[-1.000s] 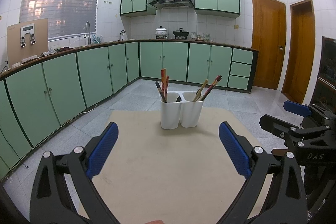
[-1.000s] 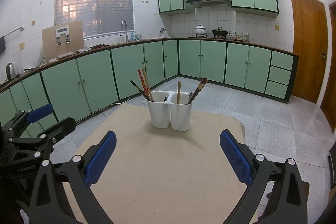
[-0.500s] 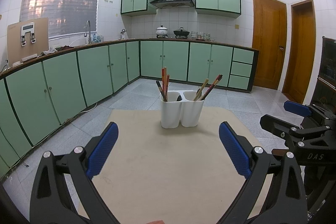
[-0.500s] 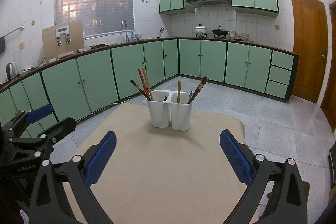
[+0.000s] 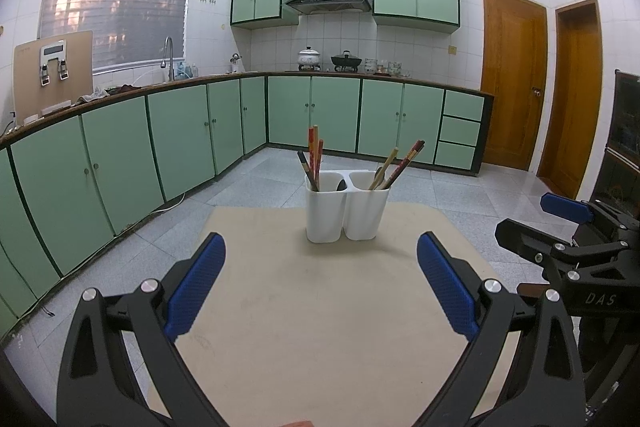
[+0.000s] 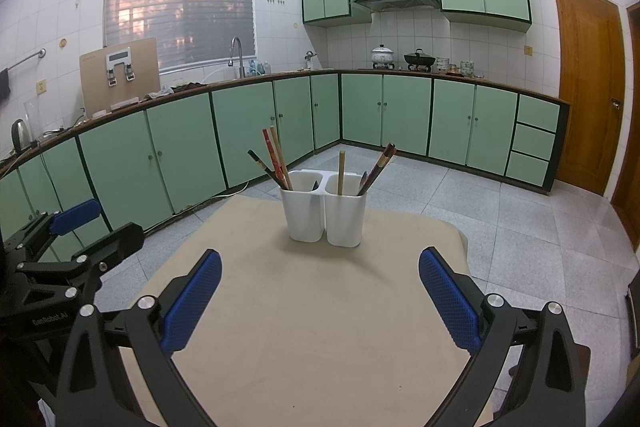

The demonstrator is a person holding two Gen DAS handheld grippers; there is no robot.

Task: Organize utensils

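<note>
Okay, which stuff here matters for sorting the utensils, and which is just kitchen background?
For the job:
white two-compartment holder
chopsticks
left gripper
right gripper

Just lying about:
pot
wok
kettle

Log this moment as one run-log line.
left gripper: open, empty | right gripper: open, empty | utensils in white holder | phase: pre-grasp

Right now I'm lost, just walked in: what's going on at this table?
A person holds two grippers, both open and empty, over the table. The left gripper and right gripper face a white two-cup holder with chopsticks standing in both cups. Nothing is grasped.
</note>
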